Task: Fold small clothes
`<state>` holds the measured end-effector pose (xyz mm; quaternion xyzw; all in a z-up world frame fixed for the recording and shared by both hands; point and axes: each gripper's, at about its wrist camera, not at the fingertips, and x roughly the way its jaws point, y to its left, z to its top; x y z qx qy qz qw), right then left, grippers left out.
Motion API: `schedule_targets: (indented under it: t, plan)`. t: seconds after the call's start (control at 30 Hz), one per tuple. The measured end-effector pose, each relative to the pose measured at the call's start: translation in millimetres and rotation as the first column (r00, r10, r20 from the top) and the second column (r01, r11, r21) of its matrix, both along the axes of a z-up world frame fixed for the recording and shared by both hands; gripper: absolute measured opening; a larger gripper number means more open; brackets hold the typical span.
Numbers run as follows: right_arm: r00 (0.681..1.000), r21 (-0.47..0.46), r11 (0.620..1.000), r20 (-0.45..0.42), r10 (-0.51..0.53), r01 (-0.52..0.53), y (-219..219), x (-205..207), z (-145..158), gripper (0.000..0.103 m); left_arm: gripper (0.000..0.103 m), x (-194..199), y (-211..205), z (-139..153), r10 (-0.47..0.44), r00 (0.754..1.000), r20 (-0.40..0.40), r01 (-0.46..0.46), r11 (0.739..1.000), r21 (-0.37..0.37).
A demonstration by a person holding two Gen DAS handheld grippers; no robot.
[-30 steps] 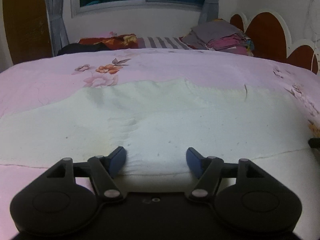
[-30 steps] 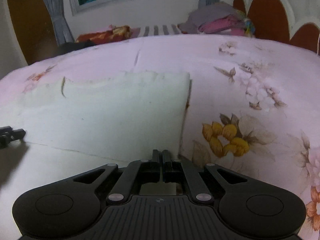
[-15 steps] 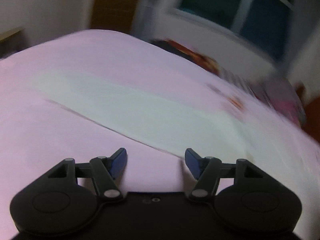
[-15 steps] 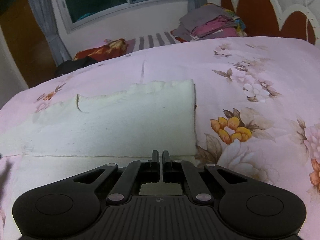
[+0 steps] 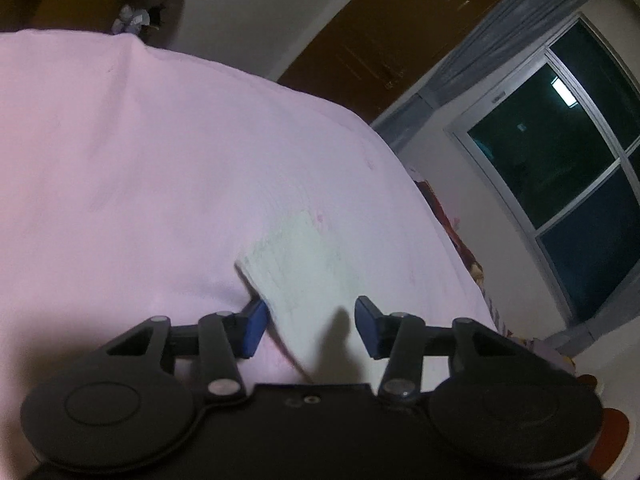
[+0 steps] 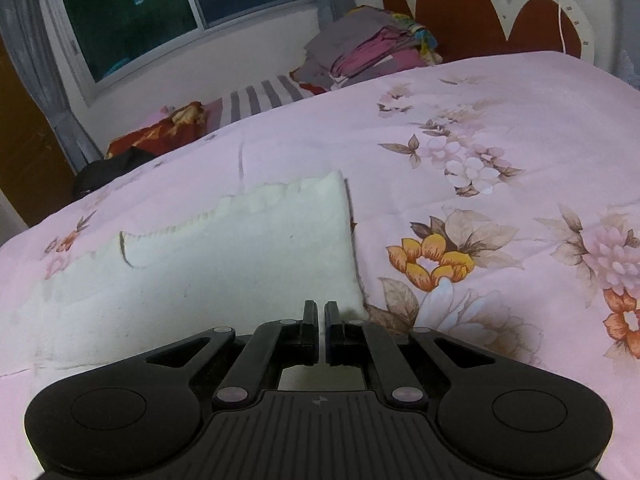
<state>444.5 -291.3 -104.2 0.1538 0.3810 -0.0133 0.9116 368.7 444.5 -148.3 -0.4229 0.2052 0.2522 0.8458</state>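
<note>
Left wrist view has swung round sharply: a second ago it faced the middle of the cream-white knitted garment (image 5: 298, 264), now it sits at the cloth's end corner, tilted, with the brown wooden door (image 5: 384, 36) behind. The left gripper (image 5: 310, 326) is closing, its blue pads astride the garment's edge but not yet pressing it. That looks like a fresh grab for the next fold.

The right gripper (image 6: 320, 316) is pressed together at the near right corner; whether it pinches cloth I cannot tell.

The garment lies flat on the pink flowered bedspread (image 6: 500, 128), a long folded band with a ribbed, wavy far edge.
</note>
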Motion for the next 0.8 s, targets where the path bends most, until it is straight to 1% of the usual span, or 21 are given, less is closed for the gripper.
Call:
schedule_targets:
  t: [0.03, 0.07, 0.1, 0.13, 0.17, 0.23, 0.3, 0.4, 0.43, 0.47, 0.6, 0.7, 0.73, 0.8]
  plan:
    - [1.0, 0.0, 1.0, 0.002, 0.0, 0.0, 0, 0, 0, 0.002, 0.031, 5, -2, 3, -0.001, 1.0, -0.013, 0.001, 1.0, 0.013]
    - [1.0, 0.0, 1.0, 0.002, 0.001, -0.001, 1, 1, 1, 0.002, 0.014, 10, -4, 6, -0.017, 0.999, -0.042, 0.019, 0.999, 0.045]
    - [1.0, -0.003, 1.0, 0.001, 0.003, -0.003, 1, 2, 1, 0.002, 0.003, 17, -9, 11, -0.043, 0.994, -0.096, 0.052, 0.994, 0.092]
    - [1.0, -0.005, 1.0, 0.0, 0.003, -0.003, 0, 2, 1, 0.002, 0.003, 24, -18, 16, -0.055, 0.988, -0.142, 0.075, 0.987, 0.14]
    - [1.0, -0.002, 1.0, 0.003, 0.004, -0.004, 0, 2, 2, 0.002, 0.003, 24, -23, 19, -0.073, 0.986, -0.147, 0.097, 0.981, 0.165]
    - [1.0, 0.001, 1.0, 0.01, 0.009, -0.009, -1, 1, 4, 0.002, 0.003, 27, -47, 30, -0.144, 0.983, -0.116, 0.166, 0.964, 0.207]
    - [1.0, -0.004, 1.0, 0.014, 0.017, -0.017, -1, 1, 5, 0.002, 0.003, 34, -76, 42, -0.233, 0.967, -0.1, 0.251, 0.938, 0.239]
    - [0.999, 0.004, 1.0, 0.02, 0.025, -0.025, -5, 0, 5, 0.002, 0.003, 53, -130, 54, -0.381, 0.92, -0.091, 0.391, 0.882, 0.262]
    - [0.999, 0.007, 1.0, 0.021, 0.027, -0.027, -6, 0, 5, 0.002, 0.003, 61, -153, 56, -0.436, 0.895, -0.089, 0.444, 0.857, 0.261]
    - [0.999, 0.011, 0.999, 0.022, 0.03, -0.03, -7, 0, 5, 0.002, 0.003, 64, -175, 58, -0.474, 0.876, -0.091, 0.48, 0.837, 0.263]
    - [0.998, 0.016, 0.999, 0.031, 0.045, -0.046, -15, -1, 6, 0.002, 0.003, 85, -257, 62, -0.588, 0.805, -0.078, 0.586, 0.77, 0.252]
    - [0.998, 0.023, 0.998, 0.045, 0.052, -0.053, -24, -5, 8, 0.002, 0.003, 104, -317, 61, -0.663, 0.743, -0.096, 0.66, 0.7, 0.272]
    - [0.997, 0.026, 0.998, 0.049, 0.052, -0.053, -27, -6, 8, 0.002, 0.003, 103, -334, 57, -0.692, 0.714, -0.103, 0.691, 0.673, 0.266]
    - [0.997, 0.035, 0.998, 0.053, 0.051, -0.052, -35, -9, 8, 0.002, 0.003, 107, -375, 53, -0.748, 0.648, -0.143, 0.751, 0.596, 0.285]
